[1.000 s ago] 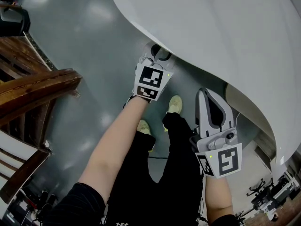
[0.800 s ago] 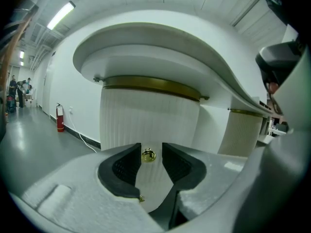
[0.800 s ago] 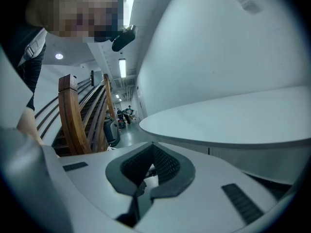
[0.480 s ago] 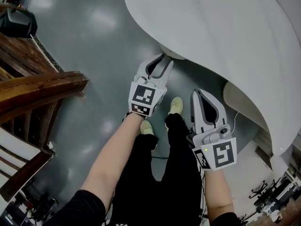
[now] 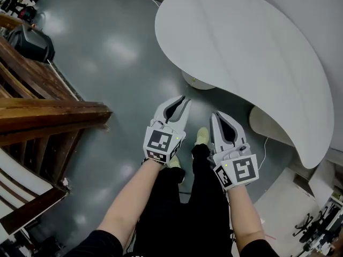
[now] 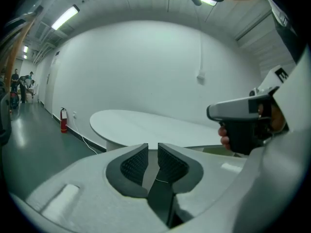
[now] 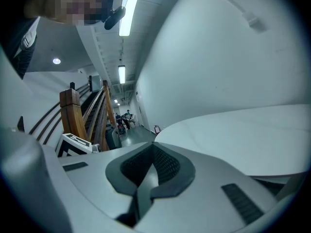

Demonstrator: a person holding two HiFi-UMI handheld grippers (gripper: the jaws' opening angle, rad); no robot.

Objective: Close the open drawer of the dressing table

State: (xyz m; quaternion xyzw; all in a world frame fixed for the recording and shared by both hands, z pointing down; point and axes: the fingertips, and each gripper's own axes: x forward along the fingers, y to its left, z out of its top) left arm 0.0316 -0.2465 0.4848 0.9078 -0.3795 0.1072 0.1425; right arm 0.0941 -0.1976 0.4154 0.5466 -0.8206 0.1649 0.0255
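Note:
The white dressing table (image 5: 241, 52) is seen from above as a long oval top. No open drawer shows under its edge in any view. My left gripper (image 5: 185, 98) hangs over the grey floor just short of the table's near edge. Its jaws have just been closing, and they now stand a narrow gap apart with nothing between them (image 6: 153, 148). My right gripper (image 5: 216, 114) is beside it, level with it, and its jaws meet at the tips on nothing (image 7: 152, 147). In the left gripper view the right gripper (image 6: 243, 118) shows with a hand on it.
A wooden stair rail (image 5: 48, 116) fills the left side, with a black bag (image 5: 35, 44) beyond it. A red extinguisher (image 6: 63, 120) stands by the far wall. The person's shoes (image 5: 202, 135) are on the floor below the grippers. The table's white base (image 5: 268, 125) is at the right.
Both grippers have drawn back from under the table's edge toward the person and risen. The left jaws have narrowed. More of the table top is now in view.

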